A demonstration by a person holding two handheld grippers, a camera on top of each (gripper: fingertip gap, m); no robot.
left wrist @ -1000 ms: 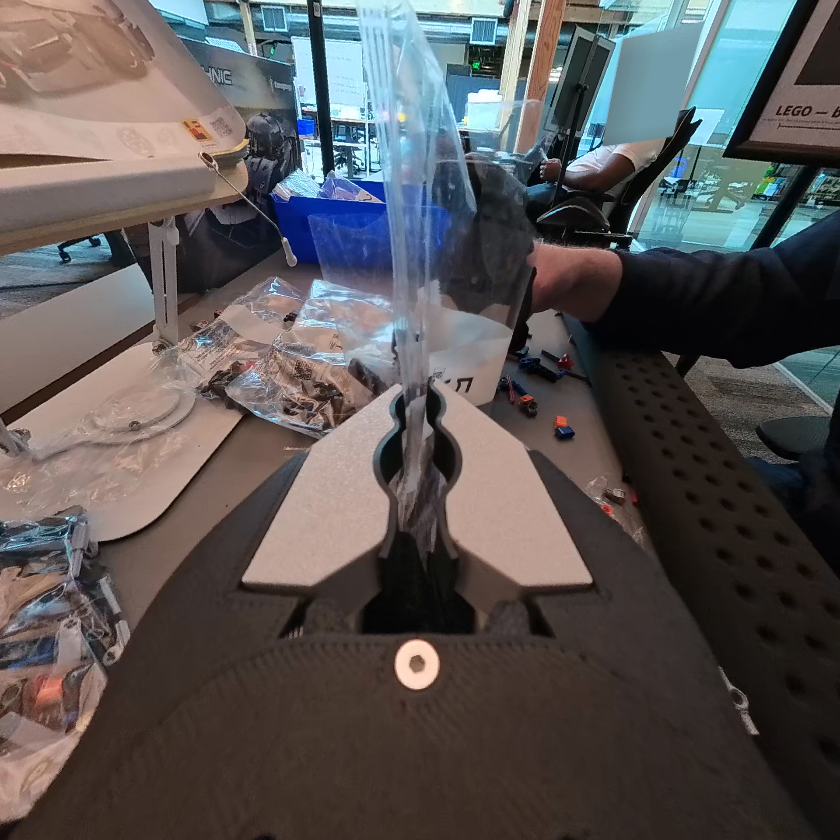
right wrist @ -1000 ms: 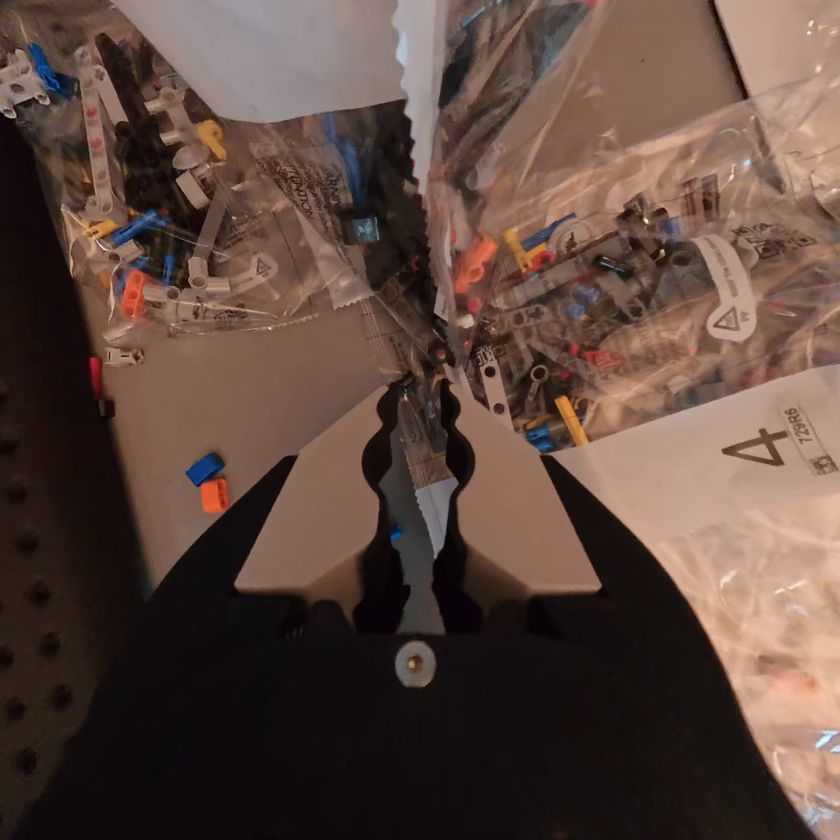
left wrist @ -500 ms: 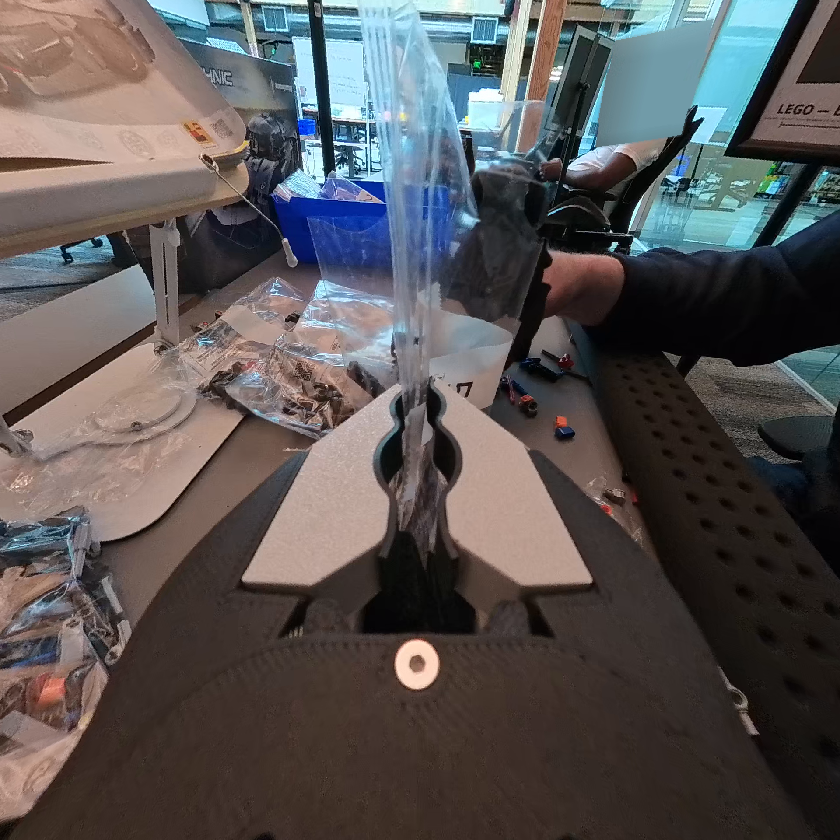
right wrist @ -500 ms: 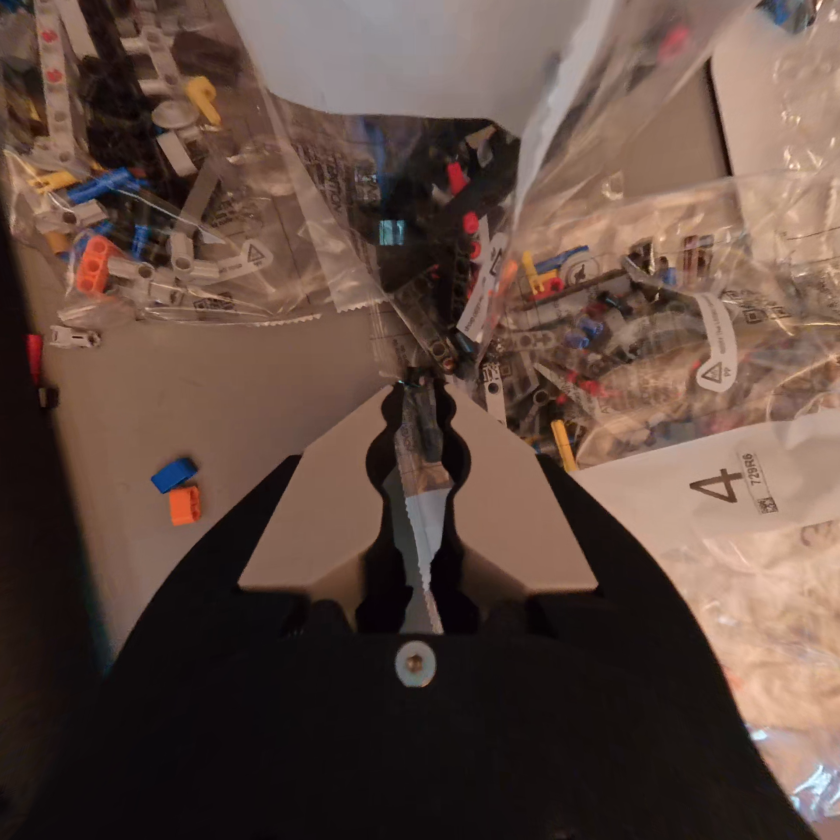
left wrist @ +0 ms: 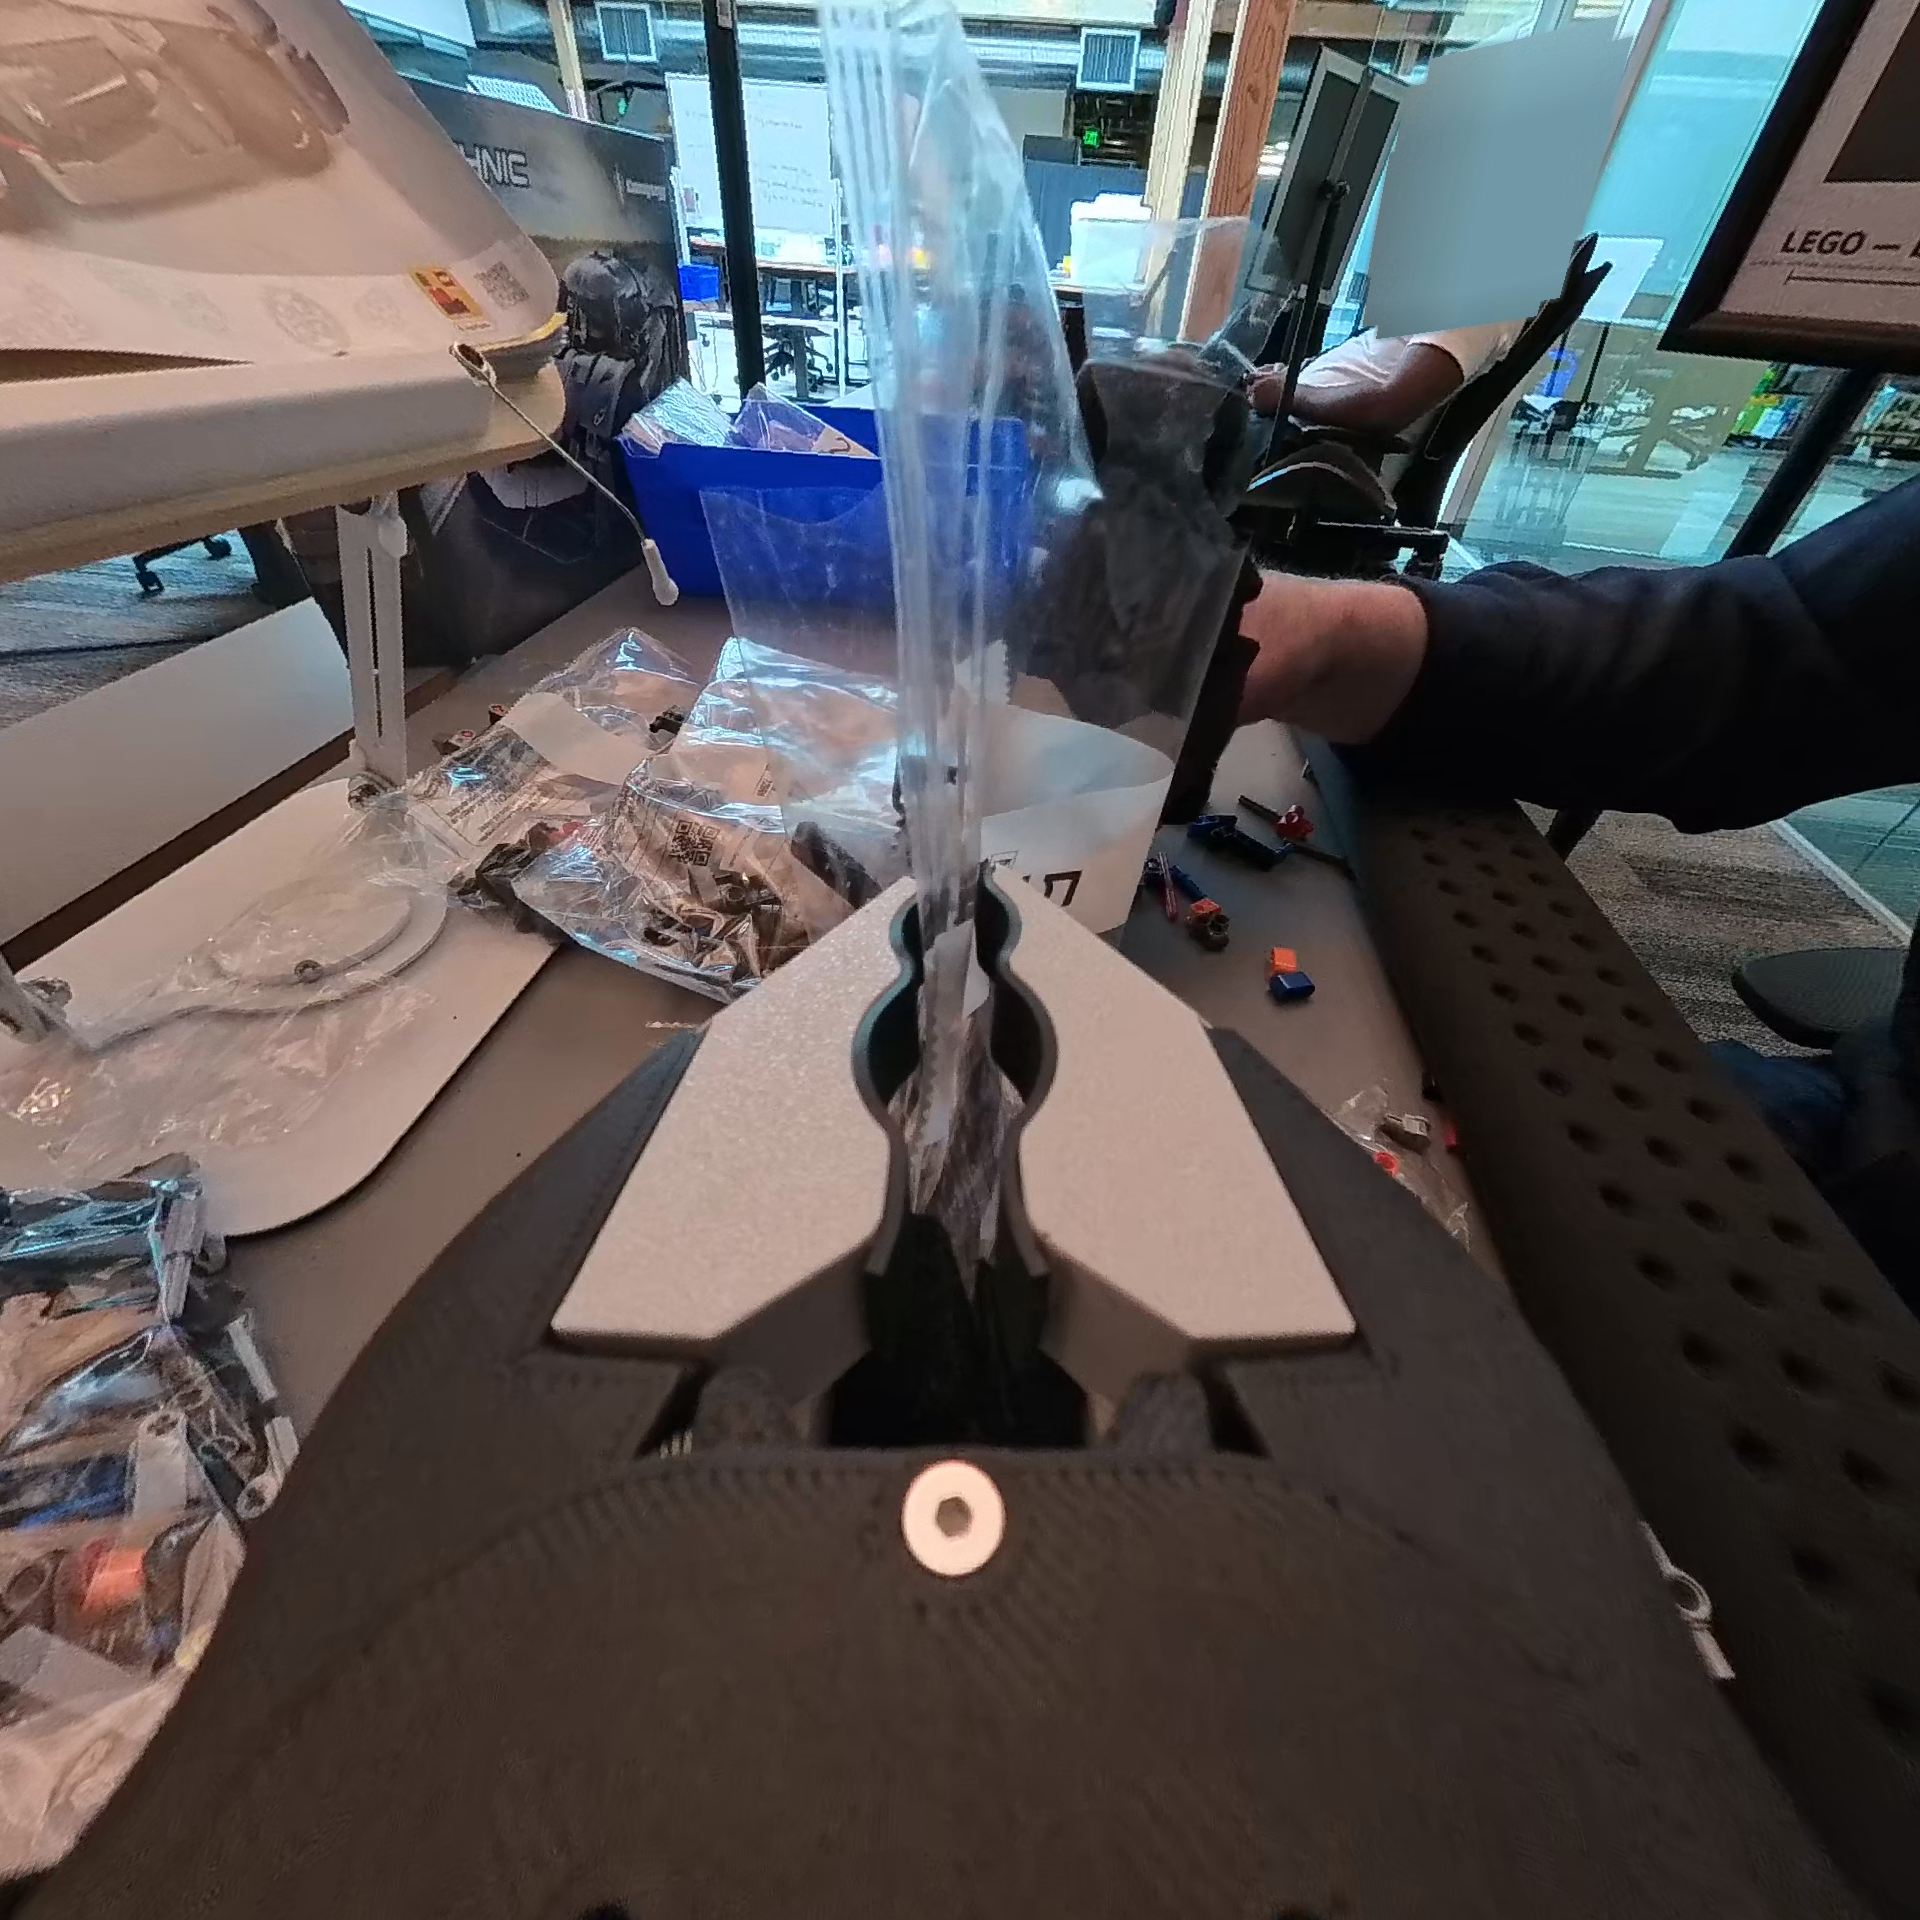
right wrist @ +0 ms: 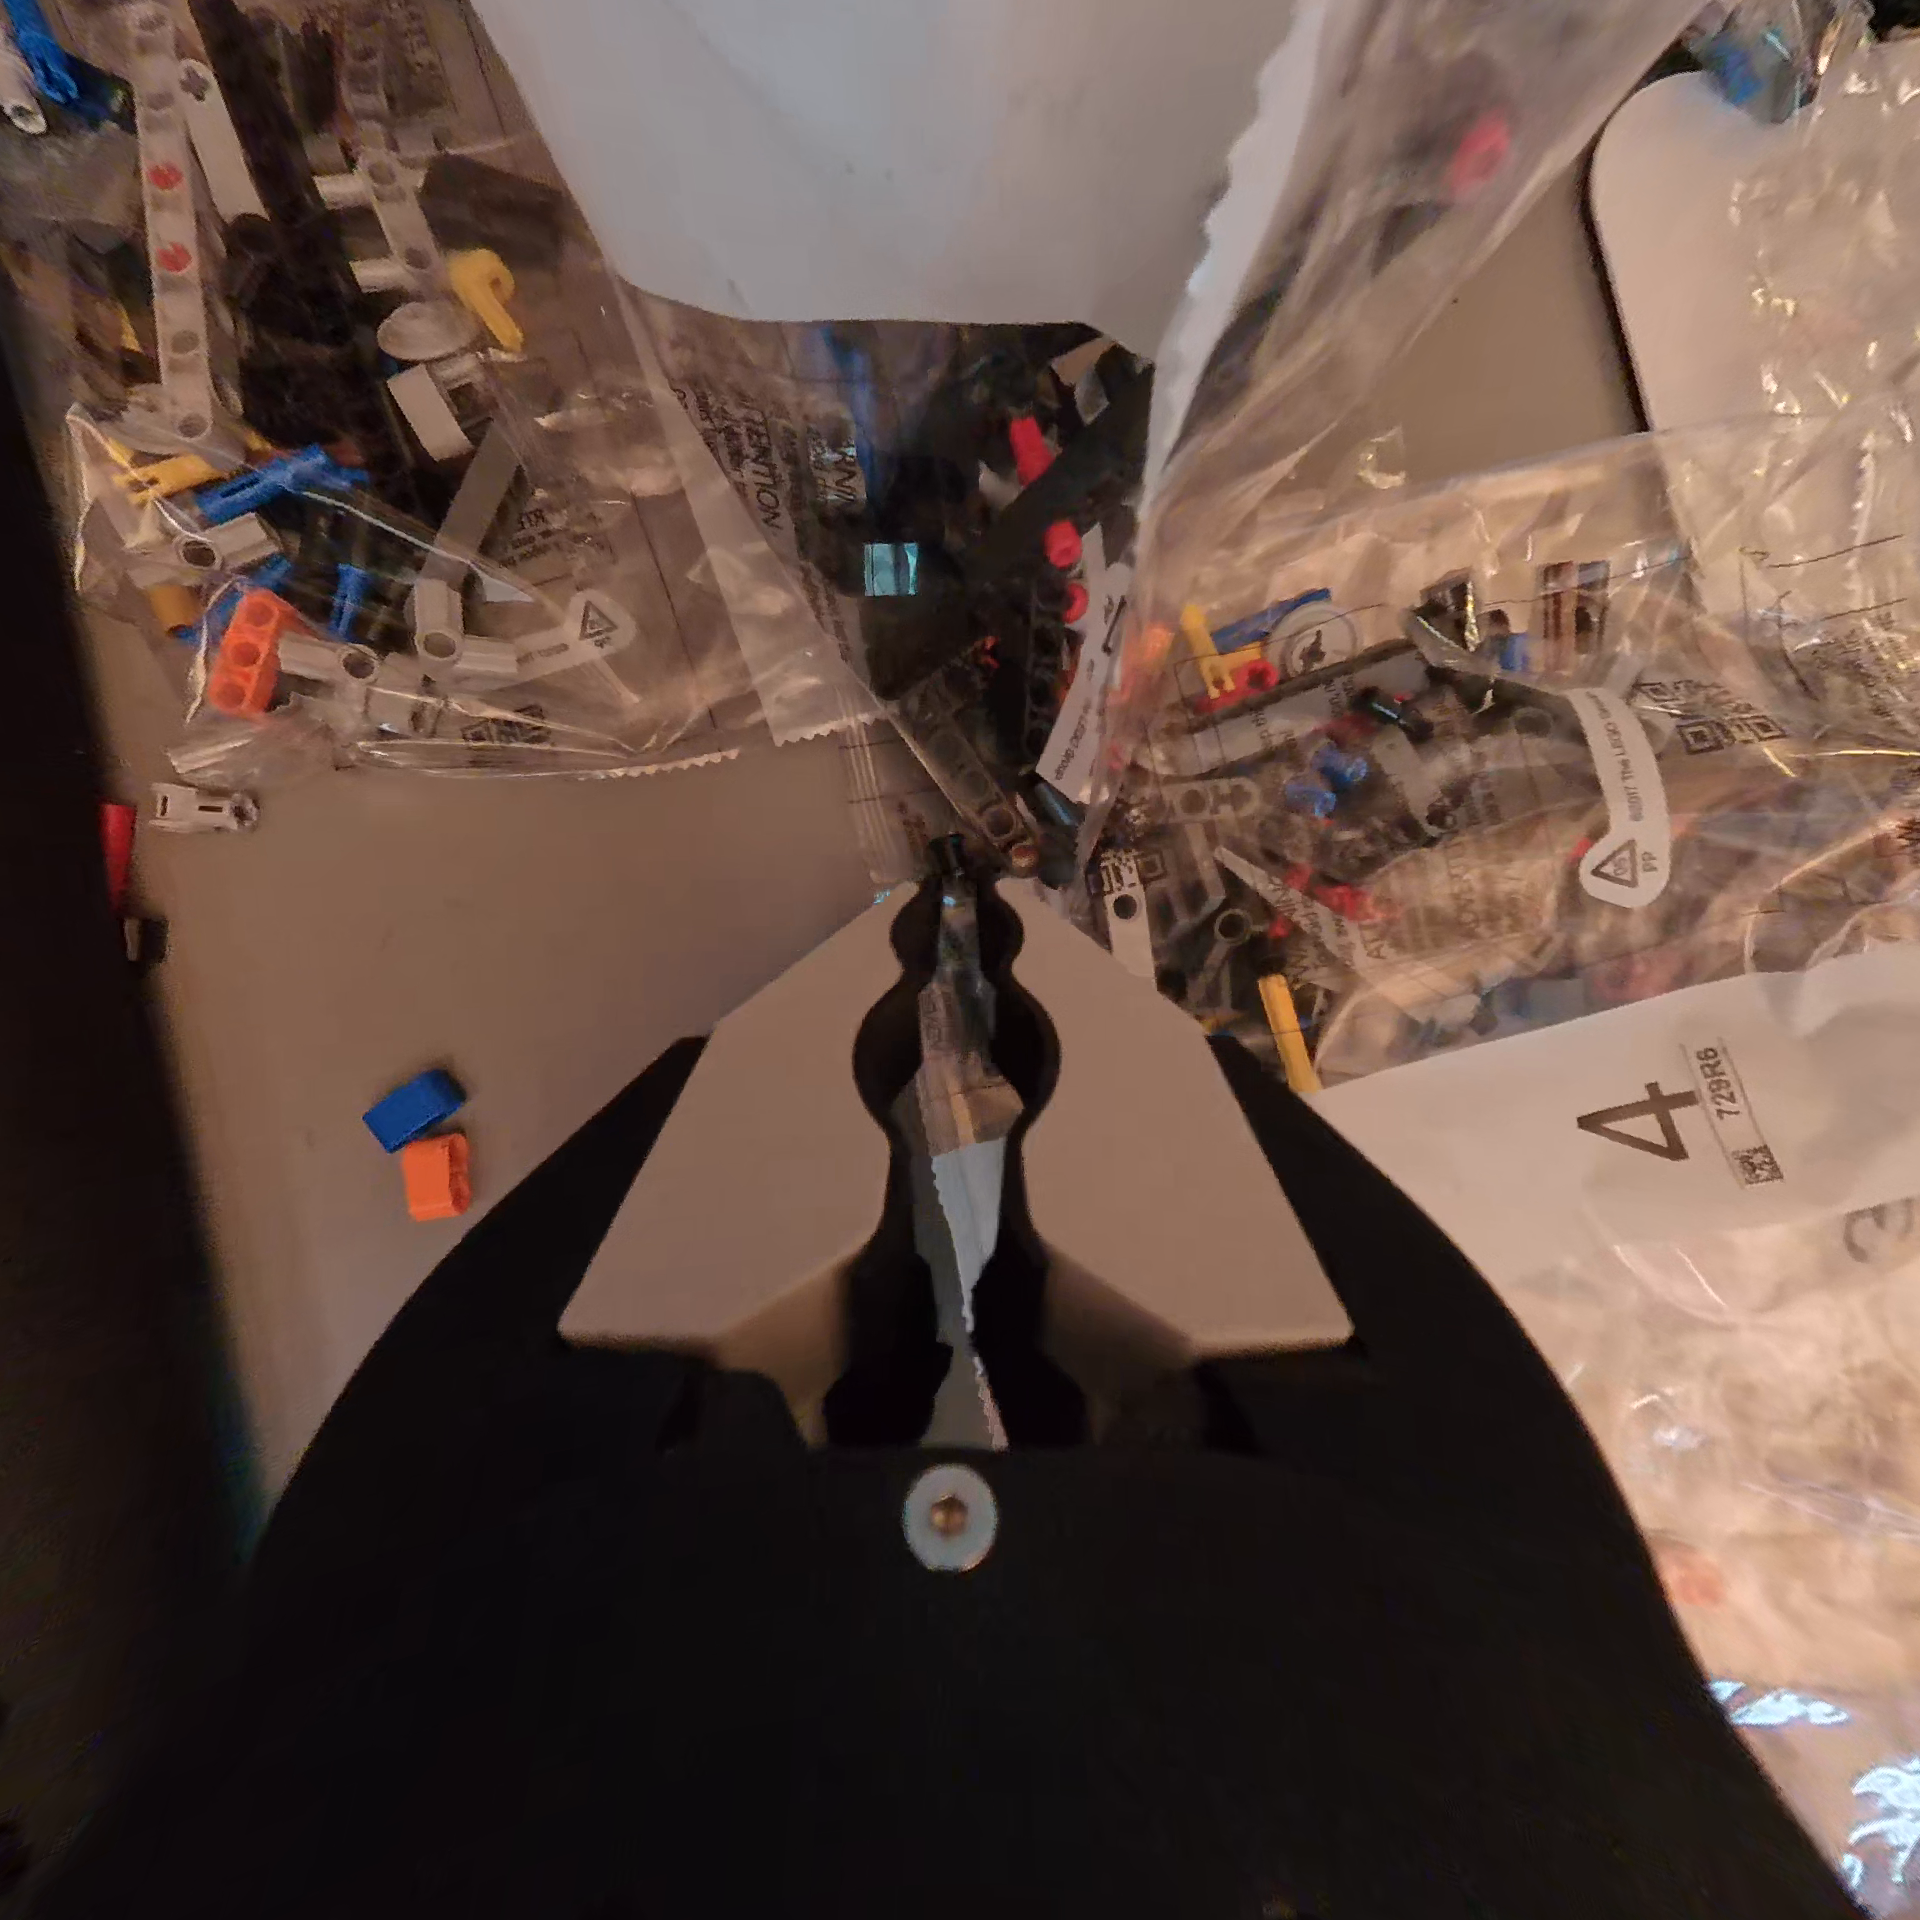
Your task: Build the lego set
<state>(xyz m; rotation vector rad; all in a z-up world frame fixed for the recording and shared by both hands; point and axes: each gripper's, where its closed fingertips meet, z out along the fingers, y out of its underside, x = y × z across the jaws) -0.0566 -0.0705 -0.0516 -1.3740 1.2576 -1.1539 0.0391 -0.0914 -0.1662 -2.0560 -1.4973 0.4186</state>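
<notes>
Pinching the thin, floppy clear bag (left wrist: 966, 582) by its edges, each hand-held gripper (left wrist: 951, 909) looks clamped tight on slippery plastic, probably best held near the seam.

Bare grey table (right wrist: 499, 966) lies open beside 2 loose bricks (right wrist: 426, 1138); parts bags (right wrist: 1455, 727) crowd everything ahead.
</notes>
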